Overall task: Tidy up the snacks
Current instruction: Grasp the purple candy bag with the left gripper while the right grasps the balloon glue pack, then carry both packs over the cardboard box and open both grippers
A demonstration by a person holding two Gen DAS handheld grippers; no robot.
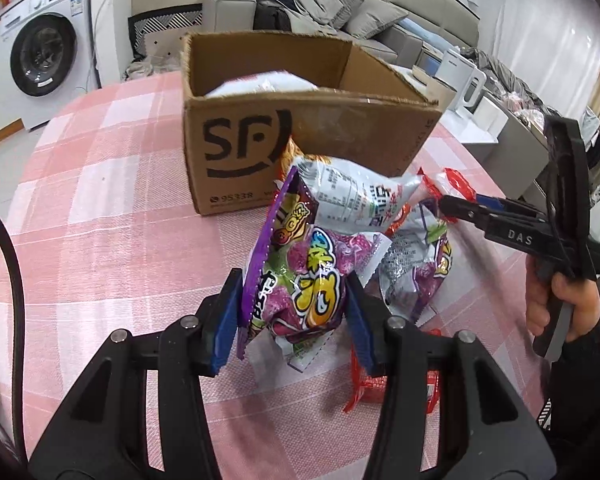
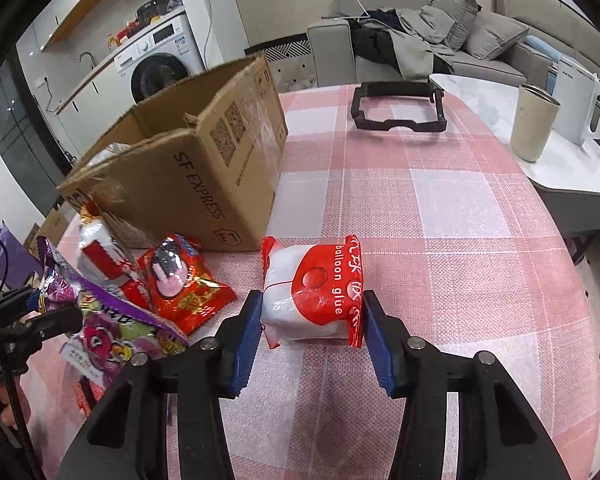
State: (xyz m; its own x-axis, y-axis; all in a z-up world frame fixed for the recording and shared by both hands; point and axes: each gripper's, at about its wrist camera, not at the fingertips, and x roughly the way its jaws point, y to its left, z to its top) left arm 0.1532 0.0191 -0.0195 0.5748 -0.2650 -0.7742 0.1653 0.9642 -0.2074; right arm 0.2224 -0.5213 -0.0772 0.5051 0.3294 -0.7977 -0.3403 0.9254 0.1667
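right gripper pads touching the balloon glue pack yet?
Touching. In the right wrist view both blue pads of the right gripper press against the sides of the balloon glue pack, with no gap on either side.

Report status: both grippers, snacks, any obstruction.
Left hand-held gripper shut on purple candy bag. Right hand-held gripper shut on red-white packet. Cardboard box open ahead, path unobstructed.
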